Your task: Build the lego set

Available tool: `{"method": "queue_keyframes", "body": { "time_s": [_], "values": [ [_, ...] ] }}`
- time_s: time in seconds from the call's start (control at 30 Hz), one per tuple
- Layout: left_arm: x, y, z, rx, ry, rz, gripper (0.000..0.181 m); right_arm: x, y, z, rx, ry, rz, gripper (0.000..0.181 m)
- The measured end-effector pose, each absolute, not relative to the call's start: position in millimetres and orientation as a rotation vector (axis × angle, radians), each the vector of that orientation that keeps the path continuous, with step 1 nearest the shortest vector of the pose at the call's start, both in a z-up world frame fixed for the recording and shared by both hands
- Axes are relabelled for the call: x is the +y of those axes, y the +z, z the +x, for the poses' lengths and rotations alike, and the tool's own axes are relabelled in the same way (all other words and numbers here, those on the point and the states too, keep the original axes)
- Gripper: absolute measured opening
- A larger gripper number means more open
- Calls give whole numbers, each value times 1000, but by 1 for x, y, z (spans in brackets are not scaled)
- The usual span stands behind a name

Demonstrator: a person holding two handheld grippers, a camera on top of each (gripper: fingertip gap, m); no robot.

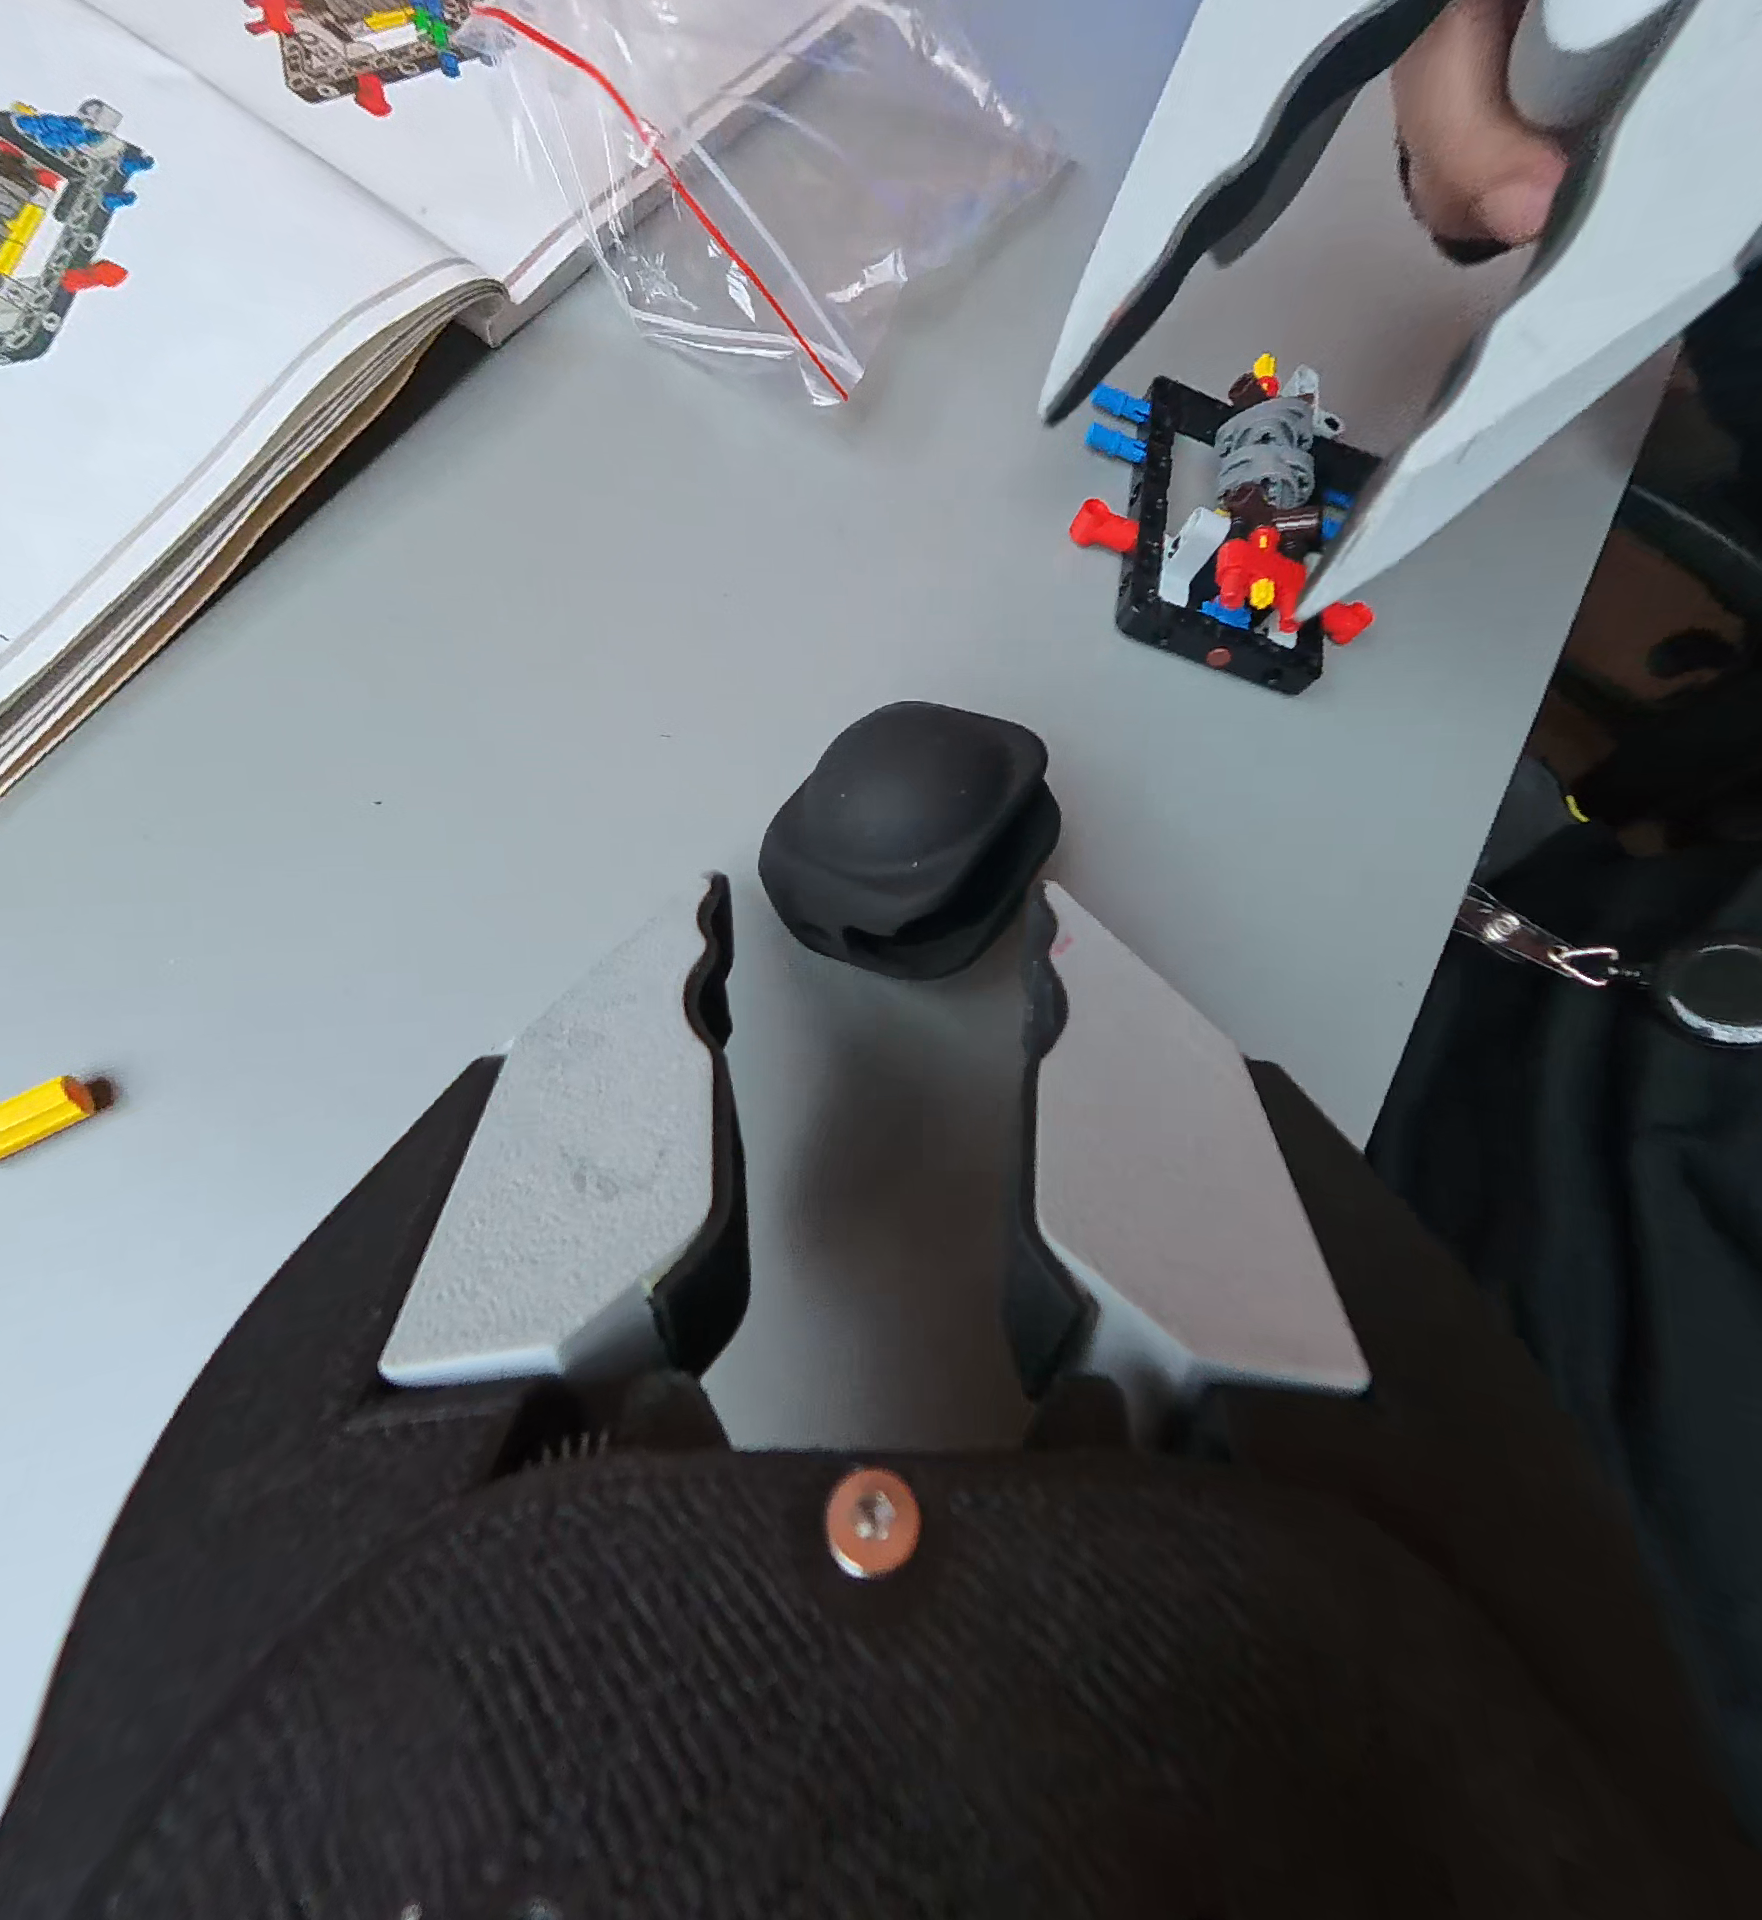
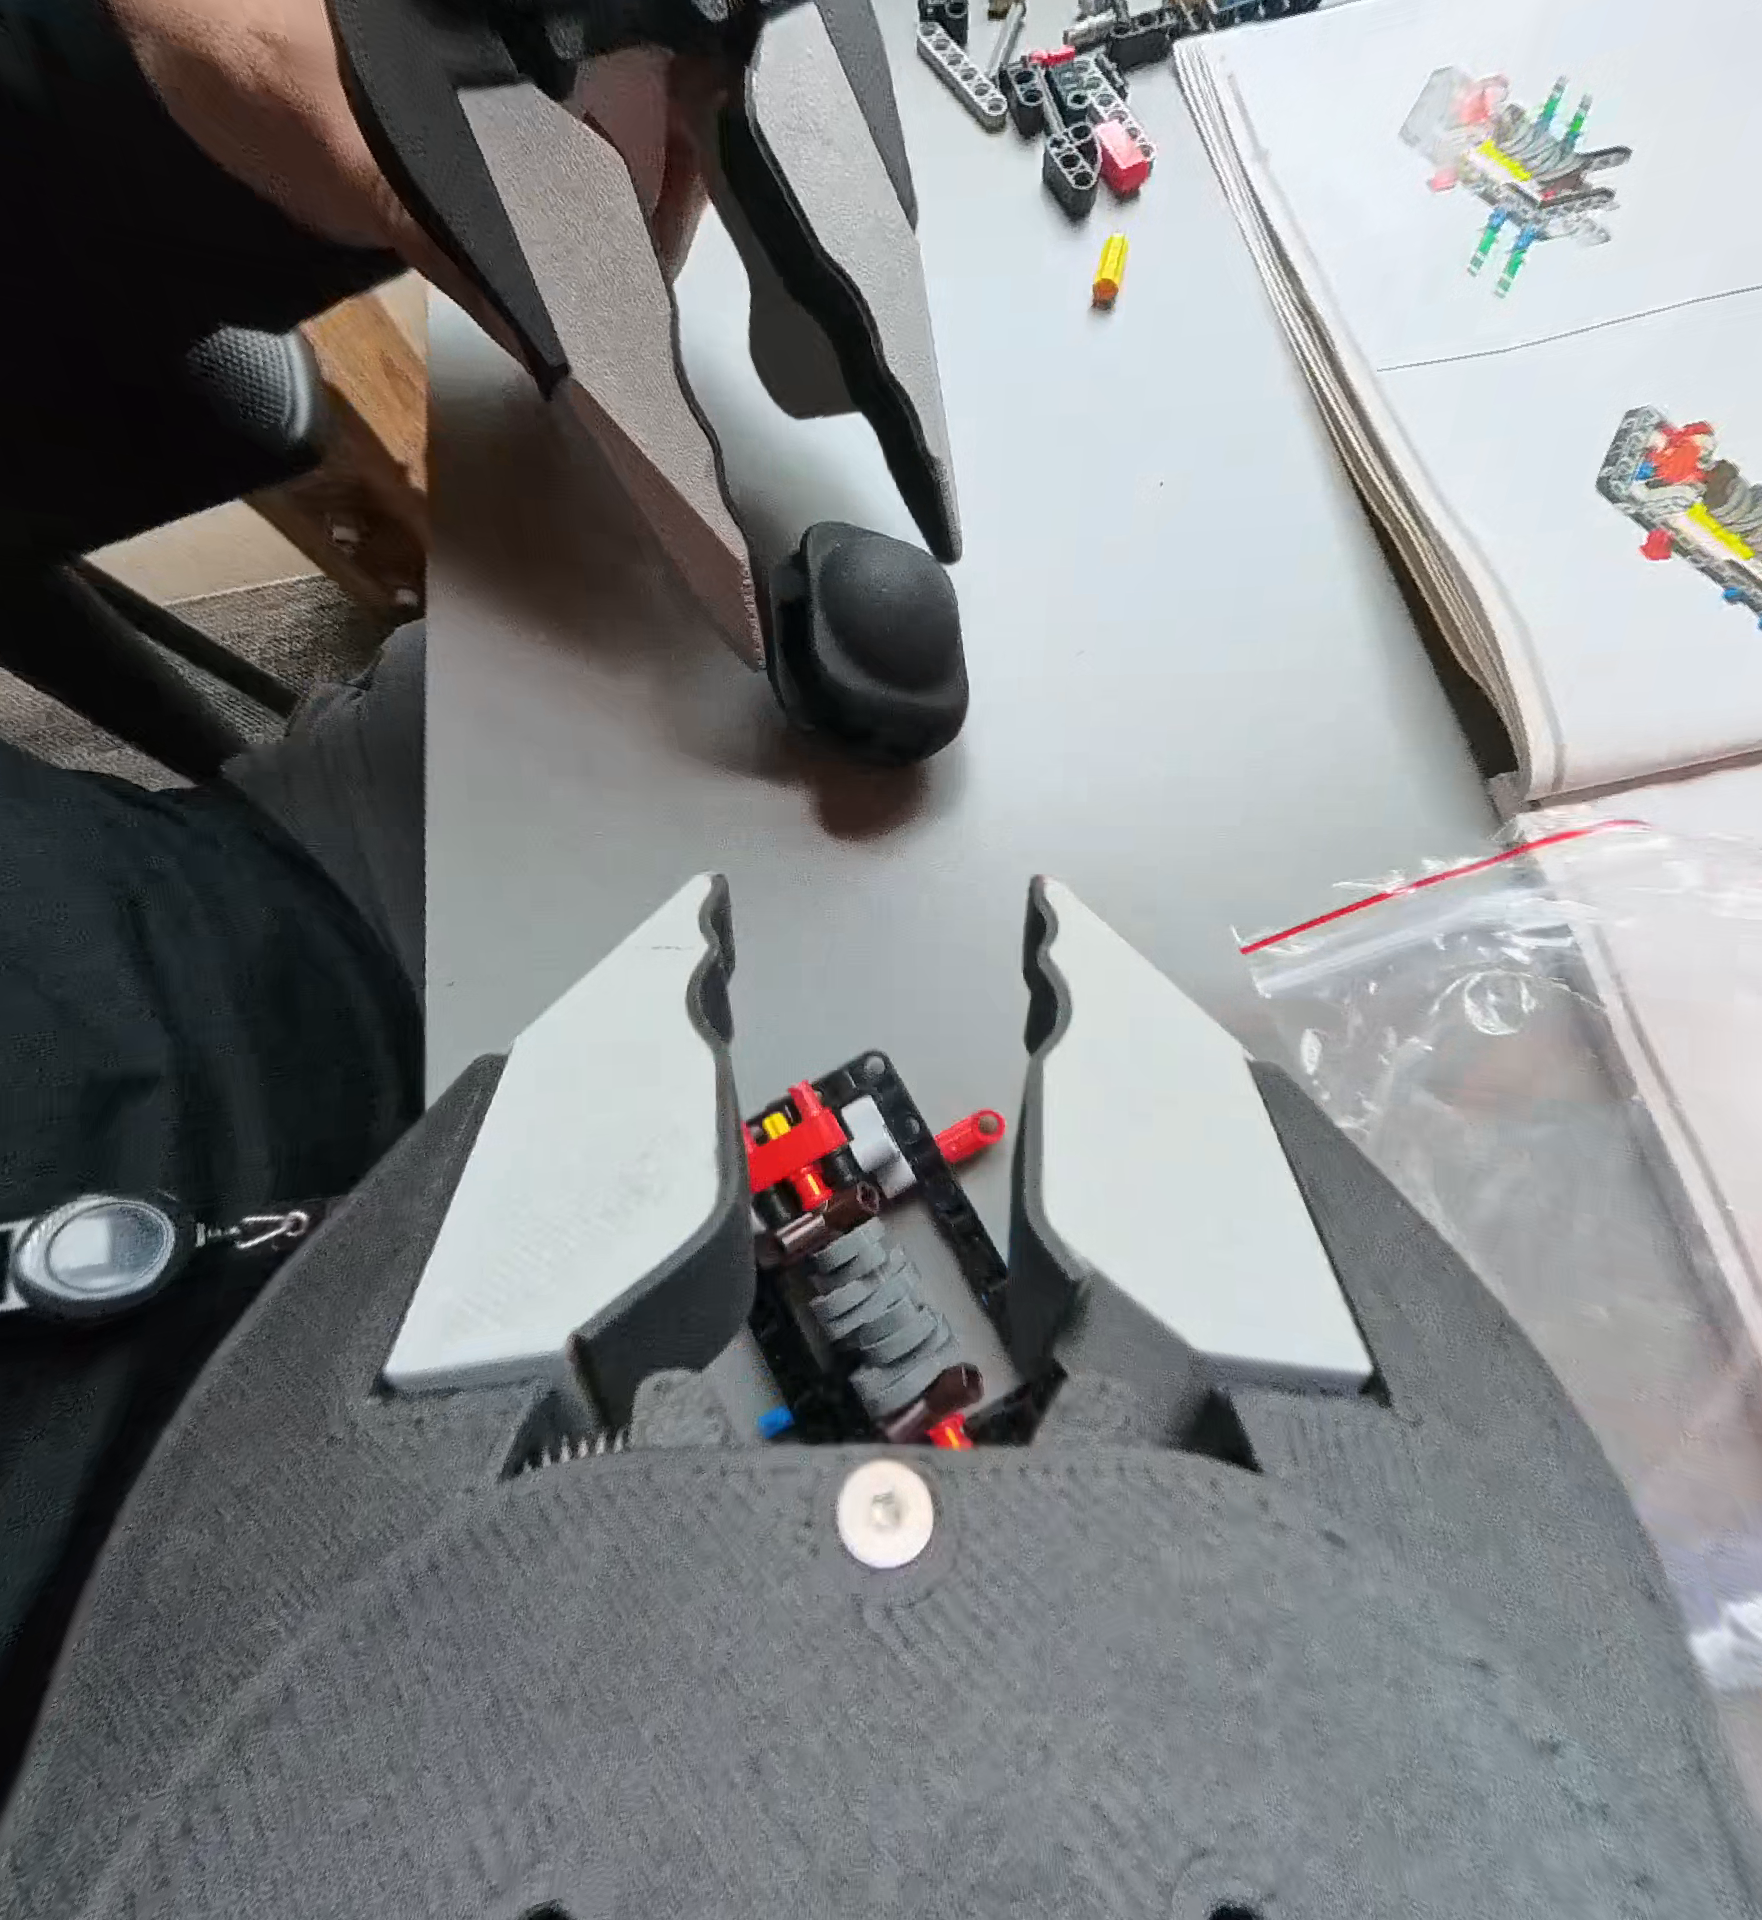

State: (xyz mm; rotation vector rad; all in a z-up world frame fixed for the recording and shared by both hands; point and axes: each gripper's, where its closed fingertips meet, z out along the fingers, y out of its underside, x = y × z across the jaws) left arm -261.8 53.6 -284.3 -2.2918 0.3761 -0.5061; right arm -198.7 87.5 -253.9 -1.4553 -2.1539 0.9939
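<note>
A small lego assembly (image 1: 1163,520), a black frame with grey gears and red and blue pins, lies on the grey table (image 1: 648,623) near its right edge. My right gripper (image 1: 1183,509) is open and straddles it from above; one fingertip is at its red part. In the right wrist view the assembly (image 2: 856,1247) sits between the open right gripper's (image 2: 877,904) fingers. A black rounded rubber piece (image 1: 903,842) lies at the tips of my open left gripper (image 1: 882,909). From the right wrist view, the left gripper (image 2: 851,603) brackets this piece (image 2: 872,665).
An open instruction book (image 1: 181,260) lies at the left, with a clear zip bag (image 1: 752,208) beside it. A yellow axle (image 1: 20,1122) lies loose. Several loose parts (image 2: 1064,104) sit at the far end. The table edge (image 1: 1542,727) and a person's lap with a badge reel (image 1: 1718,1003) are close. The grippers' ends are close to 9 cm from one another.
</note>
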Motion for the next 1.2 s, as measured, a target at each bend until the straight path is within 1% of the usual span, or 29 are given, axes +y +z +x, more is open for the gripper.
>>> {"method": "queue_keyframes", "body": {
  "time_s": [0.2,0.33,0.6,0.63,0.67,0.7,0.73,0.8,0.87,0.97,1.03,1.1,1.13,1.2],
  "values": [
    [57,-276,-265,351,-545,-2268,51,86,-274,-217,-2204,965,-1582,52],
    [57,-280,-261,360,-611,-2270,41,73,-274,-226,-2254,1090,-1607,53],
    [60,-280,-259,345,-660,-2220,40,63,-289,-240,-2311,1114,-1656,53],
    [61,-279,-261,335,-653,-2207,37,63,-291,-241,-2318,1109,-1670,53],
    [63,-277,-264,316,-638,-2190,26,62,-293,-242,-2324,1122,-1682,53],
    [65,-273,-269,298,-619,-2164,6,60,-292,-244,-2324,1151,-1694,56],
    [67,-268,-272,280,-624,-2130,0,59,-291,-246,-2316,1175,-1710,55],
    [69,-263,-273,229,-693,-2107,0,57,-289,-251,-2307,1224,-1731,51],
    [67,-266,-274,211,-734,-2124,0,56,-290,-253,-2312,1231,-1741,52],
    [61,-268,-282,188,-669,-2155,2,55,-291,-253,-2321,1206,-1725,49],
    [55,-264,-282,187,-640,-2172,11,55,-291,-253,-2318,1198,-1717,48],
    [48,-269,-277,196,-638,-2226,28,55,-291,-253,-2314,1192,-1706,48],
    [46,-272,-273,191,-657,-2248,32,55,-290,-254,-2315,1184,-1692,48],
    [47,-278,-270,196,-665,-2262,31,55,-290,-256,-2319,1146,-1638,46]
  ]
}}
